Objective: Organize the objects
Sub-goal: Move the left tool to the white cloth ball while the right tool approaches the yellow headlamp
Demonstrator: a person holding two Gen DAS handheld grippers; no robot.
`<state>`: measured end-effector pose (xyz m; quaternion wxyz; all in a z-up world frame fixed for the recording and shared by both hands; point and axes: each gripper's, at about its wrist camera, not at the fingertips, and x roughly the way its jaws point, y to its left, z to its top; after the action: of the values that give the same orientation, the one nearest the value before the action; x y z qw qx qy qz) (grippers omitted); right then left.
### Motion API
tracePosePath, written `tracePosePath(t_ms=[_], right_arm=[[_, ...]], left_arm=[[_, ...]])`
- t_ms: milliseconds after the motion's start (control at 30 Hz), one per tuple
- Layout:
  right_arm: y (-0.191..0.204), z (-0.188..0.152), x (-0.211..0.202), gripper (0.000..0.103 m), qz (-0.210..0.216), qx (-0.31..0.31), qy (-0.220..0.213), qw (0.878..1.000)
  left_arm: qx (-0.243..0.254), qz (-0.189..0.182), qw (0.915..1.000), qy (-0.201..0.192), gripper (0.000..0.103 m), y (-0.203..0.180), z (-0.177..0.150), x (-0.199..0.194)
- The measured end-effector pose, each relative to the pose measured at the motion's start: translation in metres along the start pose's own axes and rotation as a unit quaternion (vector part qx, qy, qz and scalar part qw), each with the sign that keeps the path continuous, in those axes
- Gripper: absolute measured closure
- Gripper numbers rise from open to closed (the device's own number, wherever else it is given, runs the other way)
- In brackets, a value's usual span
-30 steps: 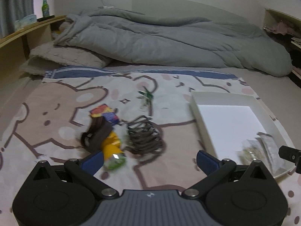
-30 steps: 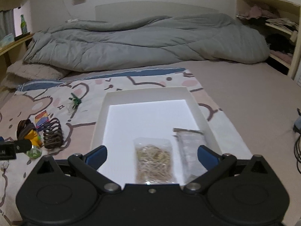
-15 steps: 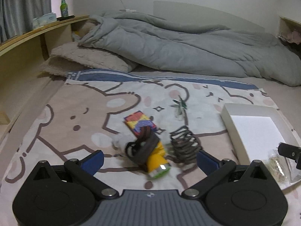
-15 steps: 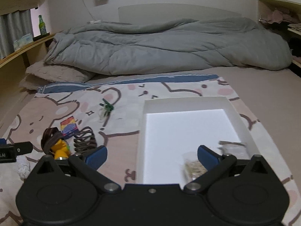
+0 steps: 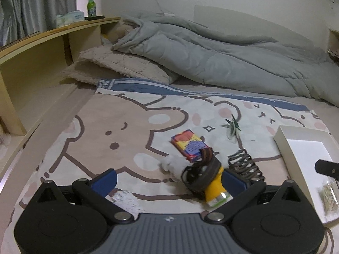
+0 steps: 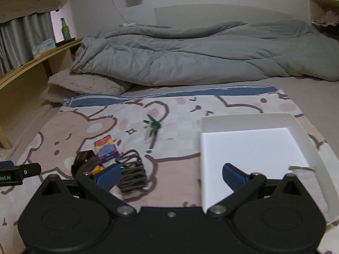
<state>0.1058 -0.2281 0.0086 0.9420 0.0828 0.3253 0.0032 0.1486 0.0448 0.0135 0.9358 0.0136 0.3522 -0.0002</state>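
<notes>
On the bear-print blanket (image 5: pixel 118 127) lie a colourful small box (image 5: pixel 188 145), a coiled brown belt (image 5: pixel 201 171) over a yellow tube (image 5: pixel 215 192), a white fluffy ball (image 5: pixel 171 165), a dark wire spring (image 5: pixel 245 166) and a small green item (image 5: pixel 233 124). My left gripper (image 5: pixel 168 181) is open and empty, low over the blanket just in front of the belt. A white tray (image 6: pixel 252 144) holds a clear bag (image 5: pixel 328 194). My right gripper (image 6: pixel 170 174) is open and empty, between the dark wire spring (image 6: pixel 131 172) and the tray's left wall.
A grey duvet (image 5: pixel 211 55) and a beige pillow (image 5: pixel 118 65) lie at the back. A wooden shelf (image 5: pixel 48 42) runs along the left, with a green bottle (image 5: pixel 91 5) on it. A second white fluffy piece (image 5: pixel 125 201) lies under the left gripper.
Both grippers have swung left. The tray has slid toward the right of both views. The belt and yellow tube now sit between the left gripper's fingers; the spring is near the right gripper's left finger.
</notes>
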Motion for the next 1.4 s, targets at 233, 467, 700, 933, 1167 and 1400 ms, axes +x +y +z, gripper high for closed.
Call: tracePosePath(t_ms=[233,467,700,933,1167,1400], right_arm=[[0.028,-0.004,0.019,0.0,0.029,-0.03,0.002,0.999],[0.046,-0.008,0.04,0.006,0.065,-0.026,0.002,0.998],[0.055,-0.014,0.074,0.036,0.113,0.012,0.023,0.993],[0.06,-0.032,0.119,0.074,0.15,0.055,0.081,0.984],[0.065,-0.043,0.147,0.078,0.163,0.072,0.095,0.979],[0.089,-0.048,0.141,0.08,0.212,0.032,0.08,0.973]], left_arm=[[-0.016,0.01,0.9996,-0.021,0.0,0.026,-0.01,0.009],[-0.051,0.02,0.9985,-0.007,0.0,0.058,-0.024,0.032],[-0.034,0.027,0.999,0.006,0.007,0.068,-0.031,0.045],[-0.035,0.006,0.9985,0.041,0.019,0.077,-0.04,0.059],[-0.039,0.005,0.997,0.067,0.019,0.085,-0.046,0.073],[-0.039,-0.001,0.9967,0.071,0.019,0.087,-0.045,0.076]])
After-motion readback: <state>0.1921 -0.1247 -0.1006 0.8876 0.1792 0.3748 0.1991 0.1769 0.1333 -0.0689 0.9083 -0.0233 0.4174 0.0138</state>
